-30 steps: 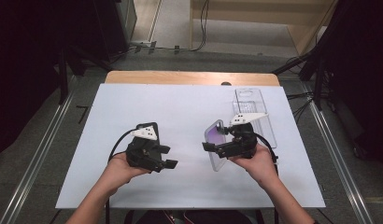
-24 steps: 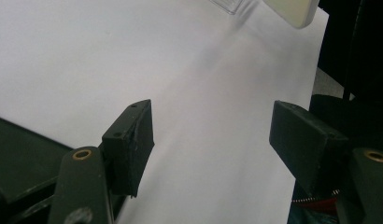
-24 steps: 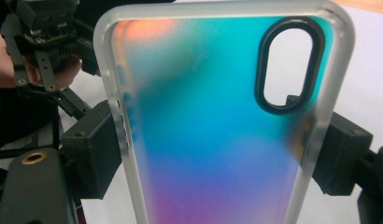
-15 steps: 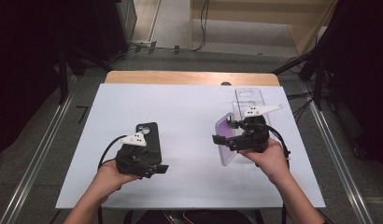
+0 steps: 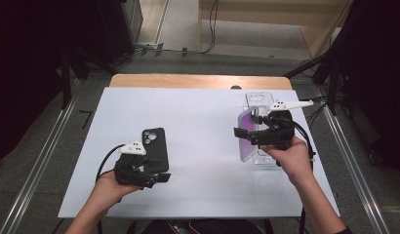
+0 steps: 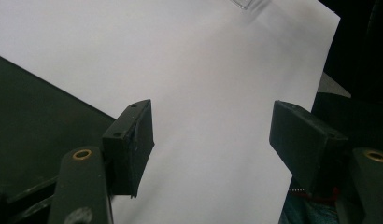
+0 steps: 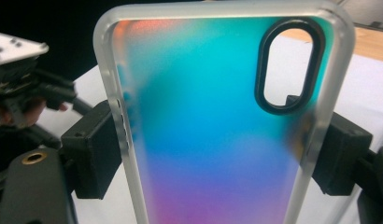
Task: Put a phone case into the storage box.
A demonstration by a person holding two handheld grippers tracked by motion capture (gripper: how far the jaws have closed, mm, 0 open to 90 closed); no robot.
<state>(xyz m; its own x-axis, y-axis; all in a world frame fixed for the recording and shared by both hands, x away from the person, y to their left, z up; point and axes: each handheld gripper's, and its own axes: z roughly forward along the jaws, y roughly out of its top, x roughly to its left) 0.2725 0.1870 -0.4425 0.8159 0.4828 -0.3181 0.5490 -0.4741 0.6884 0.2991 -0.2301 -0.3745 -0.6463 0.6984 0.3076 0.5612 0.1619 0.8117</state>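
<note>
- The white table top (image 5: 198, 146) is carrying all the work, with bare surface between the two hands; that free middle is probably where any fitting of case to phone would be done.
- The iridescent phone case (image 5: 246, 134) is sitting at about three o'clock on the table, raised off the surface and standing on its long axis. The right gripper (image 5: 251, 132) is clamping it across its width, both pads pressing on the frosted side rails. Holding by the edges is keeping the open face and camera cut-out free, which I judge suits sliding a phone in.
- The black phone (image 5: 155, 151) is lying flat at about eight o'clock, camera side up, just beside the left gripper (image 5: 156, 176) and untouched by it.
- The left gripper's jaws are standing apart with nothing between them, at about seven o'clock on the table, low over the surface.
- A clear case (image 5: 259, 100) is lying flat at about two o'clock, behind the right gripper.
- The right gripper view is giving the case's (image 7: 222, 126) teal-to-purple sheen and the pad contact; the high view is giving the layout. The left gripper view is confirming its empty jaws over white table (image 6: 203, 84).
</note>
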